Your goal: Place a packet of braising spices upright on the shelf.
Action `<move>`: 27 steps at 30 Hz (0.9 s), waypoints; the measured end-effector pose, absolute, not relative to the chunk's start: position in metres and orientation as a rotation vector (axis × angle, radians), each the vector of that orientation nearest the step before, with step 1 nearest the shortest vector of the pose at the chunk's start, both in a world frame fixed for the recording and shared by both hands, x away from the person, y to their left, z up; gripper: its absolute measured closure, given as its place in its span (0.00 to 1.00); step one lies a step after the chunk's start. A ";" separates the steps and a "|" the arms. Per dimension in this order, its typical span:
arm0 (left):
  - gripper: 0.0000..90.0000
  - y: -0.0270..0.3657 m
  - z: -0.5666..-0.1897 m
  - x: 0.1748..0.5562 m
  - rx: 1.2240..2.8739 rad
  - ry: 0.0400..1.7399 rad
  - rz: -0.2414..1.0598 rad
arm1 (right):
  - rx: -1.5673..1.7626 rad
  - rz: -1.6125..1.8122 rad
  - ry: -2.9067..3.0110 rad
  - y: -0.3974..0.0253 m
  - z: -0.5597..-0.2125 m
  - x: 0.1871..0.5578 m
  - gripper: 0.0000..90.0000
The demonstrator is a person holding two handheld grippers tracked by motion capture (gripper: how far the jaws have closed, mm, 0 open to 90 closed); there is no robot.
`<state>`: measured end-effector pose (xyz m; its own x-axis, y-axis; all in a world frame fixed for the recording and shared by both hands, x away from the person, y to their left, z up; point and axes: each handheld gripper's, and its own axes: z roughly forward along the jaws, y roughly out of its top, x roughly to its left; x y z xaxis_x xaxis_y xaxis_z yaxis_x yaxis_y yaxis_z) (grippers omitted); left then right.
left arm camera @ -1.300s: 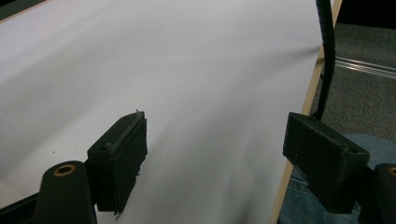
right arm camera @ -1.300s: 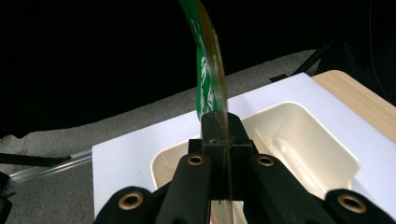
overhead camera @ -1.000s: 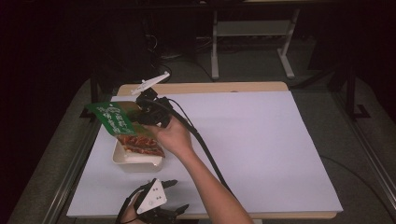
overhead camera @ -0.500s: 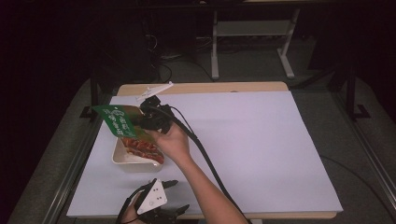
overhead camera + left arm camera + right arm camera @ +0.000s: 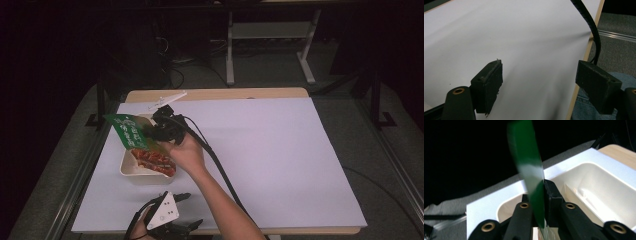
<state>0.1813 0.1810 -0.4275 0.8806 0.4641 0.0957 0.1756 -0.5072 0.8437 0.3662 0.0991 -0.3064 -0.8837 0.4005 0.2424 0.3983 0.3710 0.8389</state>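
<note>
left gripper (image 5: 167,220): resting at the near edge of the surface in the high view, jaws standing wide apart with nothing between them; in the left gripper view they are framing bare white surface (image 5: 524,37).
right hand (image 5: 182,150): reaching forward over the tray, carrying the right gripper (image 5: 162,127).
right gripper jaws: clamping tight on the edge of a green packet (image 5: 534,192), as the right gripper view is showing.
green packet (image 5: 127,131): hanging tilted above the far end of the tray, mouth down.
cream tray (image 5: 131,172): sitting on the left of the surface, reddish food (image 5: 152,159) lying inside it.
step in hand: seemingly tipping the packet's contents into the tray.
next move: likely calling for a steady tilt over the tray.
</note>
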 end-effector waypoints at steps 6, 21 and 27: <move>0.24 0.181 -0.428 0.181 2.091 0.472 0.377 | 0.747 1.503 2.649 0.103 -0.313 0.369 0.92; 0.23 0.181 -0.427 0.180 2.096 0.464 0.375 | 0.758 1.399 2.699 0.108 -0.333 0.370 0.99; 0.23 0.181 -0.427 0.181 2.104 0.452 0.382 | 0.753 1.519 2.651 0.101 -0.331 0.364 1.00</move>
